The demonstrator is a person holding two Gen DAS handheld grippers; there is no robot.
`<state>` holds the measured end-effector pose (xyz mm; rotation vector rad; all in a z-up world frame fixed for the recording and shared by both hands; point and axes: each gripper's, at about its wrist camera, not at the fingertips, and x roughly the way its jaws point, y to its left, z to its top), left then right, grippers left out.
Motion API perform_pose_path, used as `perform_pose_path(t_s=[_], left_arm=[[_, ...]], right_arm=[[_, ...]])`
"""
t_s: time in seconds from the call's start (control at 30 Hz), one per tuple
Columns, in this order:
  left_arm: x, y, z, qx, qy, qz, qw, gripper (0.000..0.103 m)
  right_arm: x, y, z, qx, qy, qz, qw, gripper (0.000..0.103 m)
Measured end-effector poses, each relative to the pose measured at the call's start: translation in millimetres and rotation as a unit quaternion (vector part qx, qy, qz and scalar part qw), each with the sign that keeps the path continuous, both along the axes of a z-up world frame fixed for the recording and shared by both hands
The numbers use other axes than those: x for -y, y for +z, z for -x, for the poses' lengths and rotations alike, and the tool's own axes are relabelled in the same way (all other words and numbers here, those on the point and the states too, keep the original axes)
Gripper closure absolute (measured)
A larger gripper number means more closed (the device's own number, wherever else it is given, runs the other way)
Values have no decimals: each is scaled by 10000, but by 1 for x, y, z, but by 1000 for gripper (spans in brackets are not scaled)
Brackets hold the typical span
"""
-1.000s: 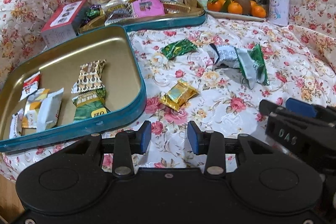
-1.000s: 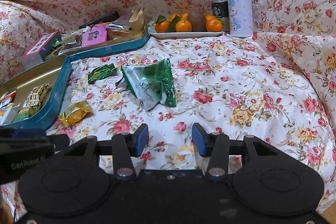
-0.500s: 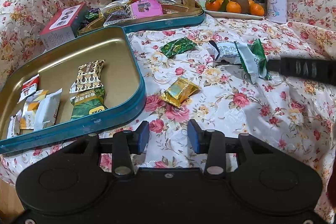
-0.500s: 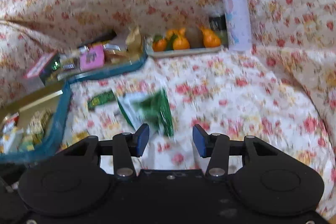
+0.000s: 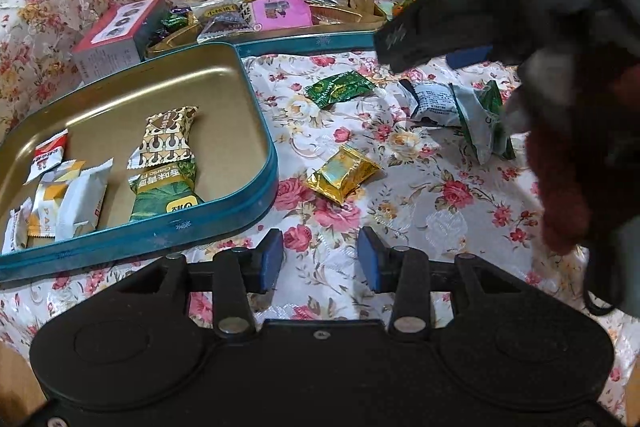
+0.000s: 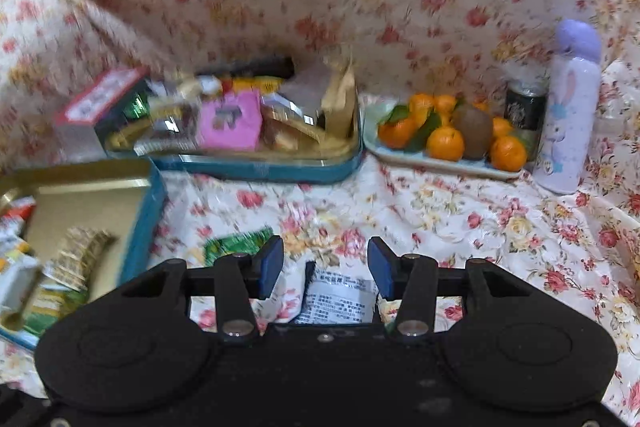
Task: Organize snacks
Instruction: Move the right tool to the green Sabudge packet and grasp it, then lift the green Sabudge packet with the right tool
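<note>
My left gripper is open and empty, low over the floral cloth beside the teal tin lid, which holds several wrapped snacks. Loose on the cloth lie a gold packet, a small green packet and a white-and-green bag. My right gripper is open and empty, above the white-and-green bag; it also shows in the left wrist view, hovering over that bag. The small green packet lies left of its fingers.
A teal tin full of snacks stands behind, with a red-and-white box to its left. A plate of oranges, a dark can and a lilac bottle stand at the back right. Cloth folds rise all around.
My right gripper has swung forward and to the left, rising over the white-and-green bag. My left gripper has held nearly still and stays open.
</note>
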<state>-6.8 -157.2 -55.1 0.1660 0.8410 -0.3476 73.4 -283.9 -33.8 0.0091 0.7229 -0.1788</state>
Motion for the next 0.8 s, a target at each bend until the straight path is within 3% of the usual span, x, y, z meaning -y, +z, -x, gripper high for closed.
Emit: perform_pose_path(t_s=[0.13, 0.3, 0.47, 0.53, 0.67, 0.8], left_arm=[[1, 0, 0, -14, -15, -19, 10000, 53], [2, -2, 5, 148, -100, -84, 9998, 53], [1, 0, 1, 28, -66, -53, 10000, 53], [1, -1, 2, 70, -87, -82, 9999, 53], [2, -1, 2, 81, -74, -107, 9999, 53], [2, -1, 3, 98, -64, -127, 9998, 53]], right_arm=[[2, -15, -8, -431, -150, 198, 9988, 54], [14, -18, 16, -489, -280, 220, 9982, 54], [31, -16, 41, -444, -464, 116, 9979, 54], [40, -11, 55, -278, -519, -73, 9982, 54], [57, 11, 97, 717, -702, -637, 9929, 53], [75, 13, 127, 948, -1146, -1052, 9833, 51]])
